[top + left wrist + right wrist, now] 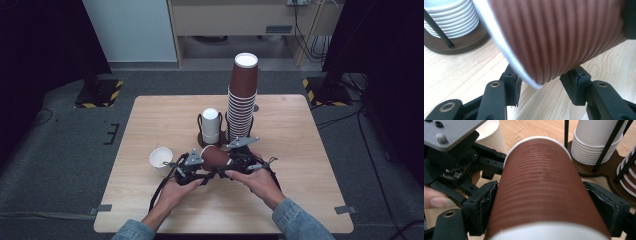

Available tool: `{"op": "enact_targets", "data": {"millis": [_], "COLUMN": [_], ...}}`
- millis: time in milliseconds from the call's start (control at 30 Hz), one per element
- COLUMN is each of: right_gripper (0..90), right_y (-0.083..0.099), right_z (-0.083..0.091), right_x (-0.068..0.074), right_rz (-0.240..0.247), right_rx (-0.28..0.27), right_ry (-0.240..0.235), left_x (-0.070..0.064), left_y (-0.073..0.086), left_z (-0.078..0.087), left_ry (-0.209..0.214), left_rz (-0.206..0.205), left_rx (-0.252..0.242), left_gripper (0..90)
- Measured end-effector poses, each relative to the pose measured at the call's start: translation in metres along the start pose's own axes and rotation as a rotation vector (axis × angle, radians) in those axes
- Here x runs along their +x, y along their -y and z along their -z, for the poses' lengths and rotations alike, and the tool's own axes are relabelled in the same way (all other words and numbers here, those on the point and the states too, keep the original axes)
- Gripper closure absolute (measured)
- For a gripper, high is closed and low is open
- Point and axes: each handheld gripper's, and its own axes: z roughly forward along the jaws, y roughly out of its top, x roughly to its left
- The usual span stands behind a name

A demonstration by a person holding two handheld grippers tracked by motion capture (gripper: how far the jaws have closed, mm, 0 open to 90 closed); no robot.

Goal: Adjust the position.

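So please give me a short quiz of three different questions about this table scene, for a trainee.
1. True or false: the brown cup lies sideways between the jaws of the right hand-held gripper.
2. Which stack stands taller in the holder? A) the white stack B) the brown stack
3. Fill in: the single white cup near the left hand-held gripper stands ____ on the table.

Key: 1 true; 2 B; 3 upright.

High view overhead, far; both gripper views close, sharing brown cup (216, 156).
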Motion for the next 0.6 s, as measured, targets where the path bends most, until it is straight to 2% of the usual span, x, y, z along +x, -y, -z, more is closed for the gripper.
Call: {"op": "enact_targets", "data": {"millis": [67, 600], "right_gripper": [16.3, 16.7], "right_y": [0.0025, 0.0106], "right_z": [0.0024, 0.0065], "right_x": [-0.0019, -0.0028], "right_rz": [0.003, 0.021], "right_rx": [0.005, 0.022], "right_ry": [0.0, -0.008], "left_x": [0.0011, 0.0031], "left_y": [-0.0007, -0.0016], "left_z": [0.0017, 0.0053], "left_ry": [-0.016, -0.058], "left_rz": [0.001, 0.005], "left_rx": [-0.009, -0.016], "left_gripper": [52.2, 53.2]}}
